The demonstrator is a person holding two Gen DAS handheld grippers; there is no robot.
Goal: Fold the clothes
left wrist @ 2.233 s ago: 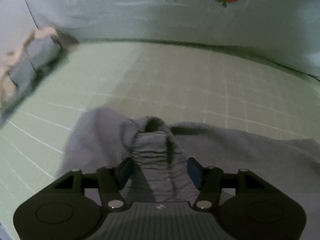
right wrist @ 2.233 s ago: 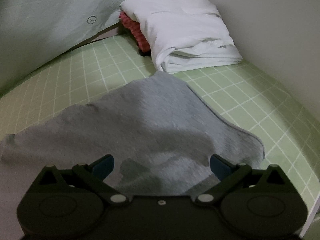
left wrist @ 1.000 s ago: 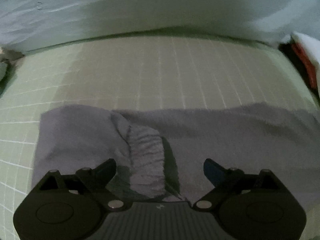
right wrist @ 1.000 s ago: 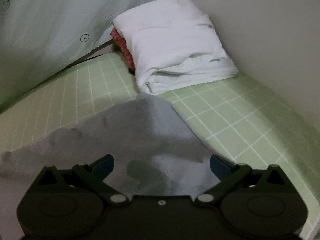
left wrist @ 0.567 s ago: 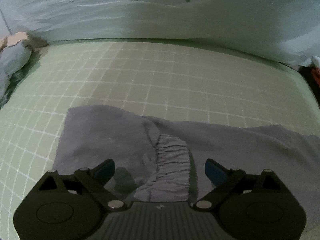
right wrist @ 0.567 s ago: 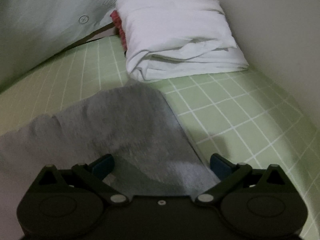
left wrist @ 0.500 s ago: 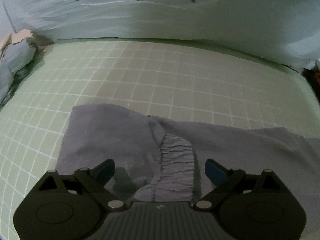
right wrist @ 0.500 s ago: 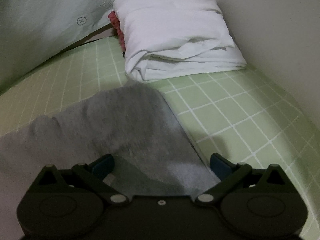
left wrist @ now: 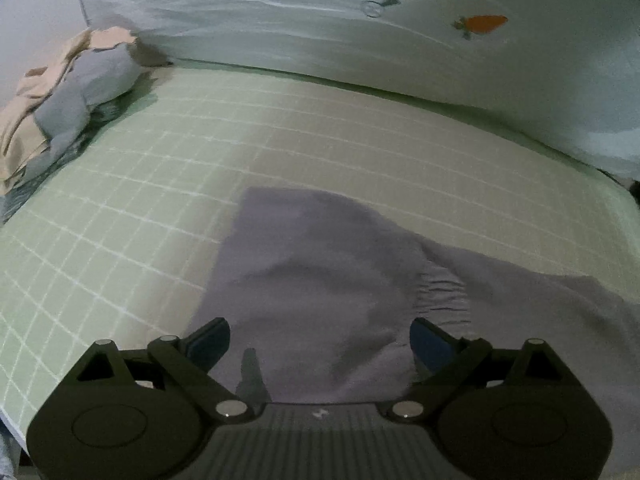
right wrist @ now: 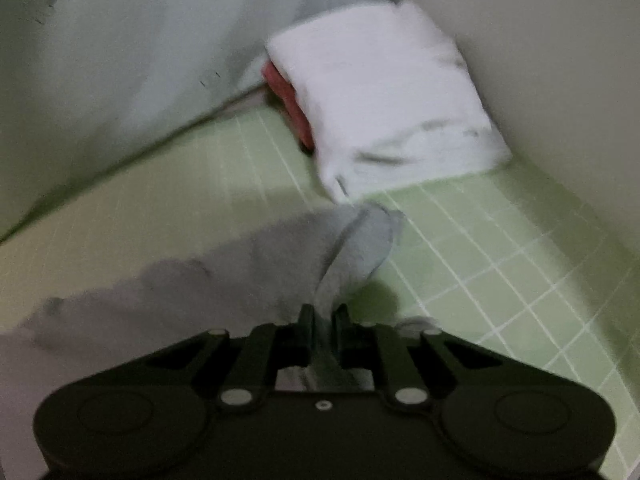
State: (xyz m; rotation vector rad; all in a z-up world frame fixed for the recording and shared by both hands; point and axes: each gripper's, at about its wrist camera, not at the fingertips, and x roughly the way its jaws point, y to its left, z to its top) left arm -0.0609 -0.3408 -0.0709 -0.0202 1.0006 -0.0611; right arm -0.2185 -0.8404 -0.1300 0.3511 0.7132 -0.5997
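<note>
Grey garment: right tongs closing, edge pinched between them; left tongs released above it.

- A home bedroom is shown: a bed covered by a green sheet printed with a white grid lies under both tongs.
- Ahead of the left tongs, pale bedding printed with a small orange carrot is seen along the far edge of the bed.
- A loose heap of beige and blue clothes is seen far to the left of the left tongs.
- Ahead of the right tongs, folded white laundry is stacked on a red item in the corner against a plain wall.
</note>
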